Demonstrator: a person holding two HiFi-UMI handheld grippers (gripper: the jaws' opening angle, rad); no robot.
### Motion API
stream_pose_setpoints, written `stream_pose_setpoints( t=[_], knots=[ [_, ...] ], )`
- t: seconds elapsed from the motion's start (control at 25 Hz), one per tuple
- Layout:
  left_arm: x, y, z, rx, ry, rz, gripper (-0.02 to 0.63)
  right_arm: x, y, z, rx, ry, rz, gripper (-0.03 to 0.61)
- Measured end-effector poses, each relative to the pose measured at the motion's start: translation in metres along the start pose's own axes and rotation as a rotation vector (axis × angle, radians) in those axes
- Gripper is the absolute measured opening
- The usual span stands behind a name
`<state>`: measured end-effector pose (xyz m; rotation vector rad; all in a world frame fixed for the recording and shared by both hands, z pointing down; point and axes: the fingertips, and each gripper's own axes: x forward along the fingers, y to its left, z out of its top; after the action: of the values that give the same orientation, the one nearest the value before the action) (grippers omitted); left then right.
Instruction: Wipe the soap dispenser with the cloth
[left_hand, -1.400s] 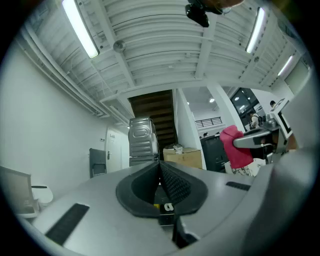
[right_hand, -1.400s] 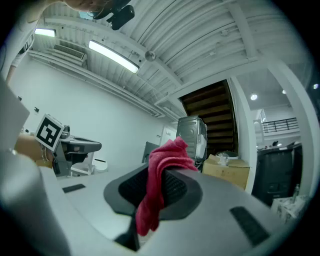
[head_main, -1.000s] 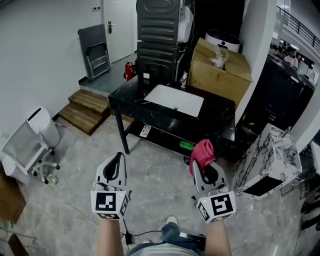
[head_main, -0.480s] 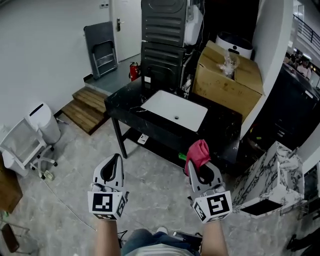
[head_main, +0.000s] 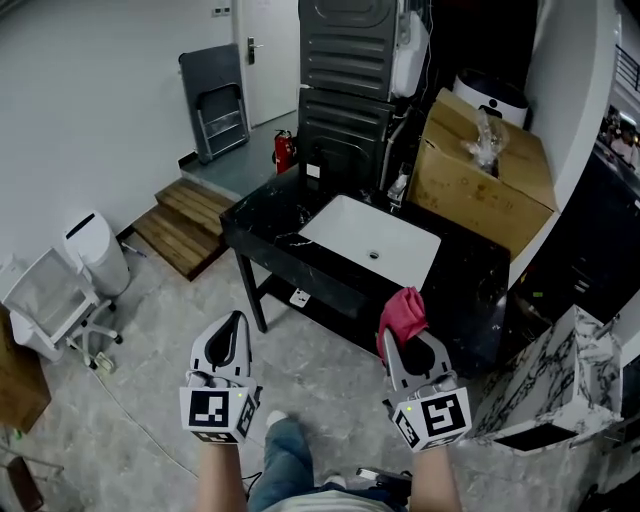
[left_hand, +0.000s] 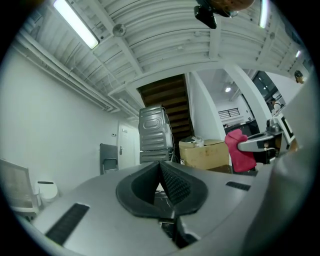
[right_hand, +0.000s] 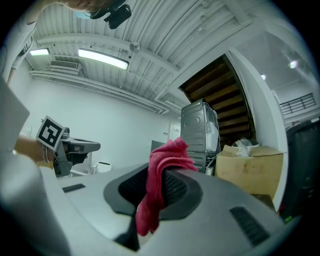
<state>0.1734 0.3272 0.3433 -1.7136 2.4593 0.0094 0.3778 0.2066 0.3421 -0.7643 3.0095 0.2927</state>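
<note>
Seen from above, two hand-held grippers are held out side by side over a grey floor (head_main: 150, 330), both pointing at a black bench (head_main: 262, 215) with a white sink (head_main: 370, 243) set in its top. The left gripper (head_main: 234, 318) has its fingers pressed together with nothing between them. The right gripper (head_main: 405, 338) has its fingers pinching a red cloth (head_main: 403, 312), which bunches above the tips and hangs down between them. A small pale bottle, too small to make out surely but probably the dispenser (head_main: 399, 188), stands at the bench's far edge, beyond the sink. It lies almost straight ahead of the right fingers and well apart from them, and ahead and off to the right of the left fingers. It looks upright, so its long axis would run top to bottom. The right hand, with the cloth, seems the nearer and better lined up. Between the fingers and the bottle come open floor, then the bench's near edge, then the sink. Room round the bottle looks tight: a tall dark machine (head_main: 348, 90) rises just beyond it, and a cardboard box (head_main: 480, 180) stands close on its right. The side facing the fingers, over the sink, is open.
</note>
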Motion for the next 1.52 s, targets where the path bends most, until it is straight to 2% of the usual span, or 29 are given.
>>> stream_pose_setpoints(
  t=[0.24, 0.64, 0.72, 0.8, 0.88, 1.0, 1.12, 1.2, 1.28, 1.52],
  knots=[
    [0.079, 0.06, -0.014, -0.012, -0.002, -0.033, 0.014, 0.094, -0.002, -0.005, -0.004, 0.011, -0.027, 0.057],
    [0.193, 0.192, -0.025, -0.026, -0.03, -0.065, 0.014, 0.253, 0.015, -0.005, 0.015, 0.011, -0.087, 0.057],
    [0.207, 0.211, -0.026, -0.06, -0.051, -0.082, 0.014, 0.273, 0.018, -0.006, 0.014, 0.015, -0.092, 0.057],
    [0.22, 0.225, -0.027, -0.14, -0.076, -0.113, 0.014, 0.29, 0.019, -0.008, 0.014, 0.026, -0.094, 0.055],
    [0.232, 0.234, -0.03, -0.217, -0.079, -0.143, 0.014, 0.303, 0.017, -0.009, 0.02, 0.032, -0.106, 0.055],
    [0.253, 0.234, -0.037, -0.218, -0.067, -0.2, 0.018, 0.318, 0.007, -0.008, 0.052, 0.018, -0.147, 0.055],
    [0.276, 0.23, -0.041, -0.24, -0.047, -0.272, 0.079, 0.335, -0.004, -0.011, 0.077, 0.014, -0.162, 0.057],
    [0.293, 0.231, -0.046, -0.219, -0.032, -0.28, 0.08, 0.348, -0.014, -0.017, 0.089, 0.016, -0.179, 0.057],
    [0.31, 0.234, -0.05, -0.177, -0.028, -0.263, 0.018, 0.362, -0.026, -0.025, 0.111, 0.022, -0.204, 0.057],
    [0.383, 0.226, -0.067, -0.16, 0.016, -0.336, 0.013, 0.408, -0.069, -0.051, 0.184, 0.047, -0.254, 0.057]
  ],
)
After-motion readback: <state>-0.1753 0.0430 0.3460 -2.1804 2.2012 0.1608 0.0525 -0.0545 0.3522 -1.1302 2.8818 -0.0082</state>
